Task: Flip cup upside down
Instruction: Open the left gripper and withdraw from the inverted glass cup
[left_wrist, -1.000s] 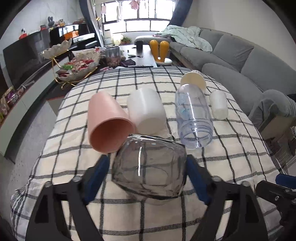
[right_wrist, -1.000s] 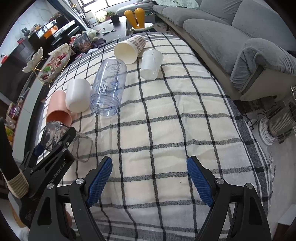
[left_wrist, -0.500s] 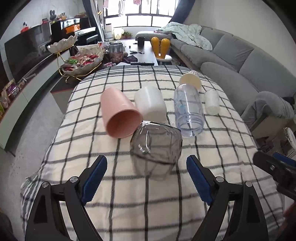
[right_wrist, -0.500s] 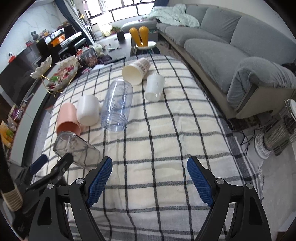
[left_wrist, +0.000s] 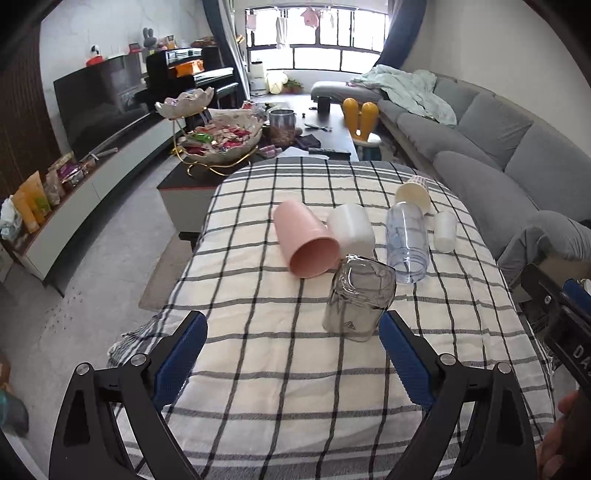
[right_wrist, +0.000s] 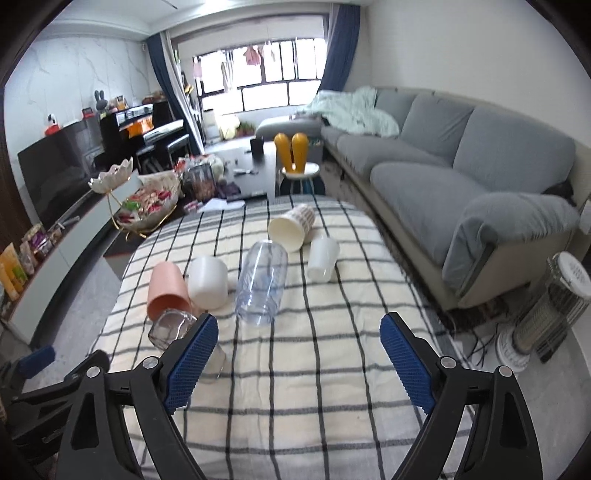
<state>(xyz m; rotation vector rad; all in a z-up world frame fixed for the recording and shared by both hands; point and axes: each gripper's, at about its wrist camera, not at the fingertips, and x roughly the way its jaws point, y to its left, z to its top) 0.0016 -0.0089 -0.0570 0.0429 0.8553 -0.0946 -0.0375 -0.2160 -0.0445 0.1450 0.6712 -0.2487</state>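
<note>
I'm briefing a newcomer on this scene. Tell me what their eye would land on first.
First, the smoky glass cup standing mouth-down on the checked tablecloth, just ahead of the open left gripper. Behind it a row of cups lies on its side: a pink cup with its mouth toward the camera, a white cup beside it and a clear plastic bottle to their right.

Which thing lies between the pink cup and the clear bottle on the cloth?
The white cup lies between the pink cup and the clear bottle, on its side; both wrist views show it.
</note>
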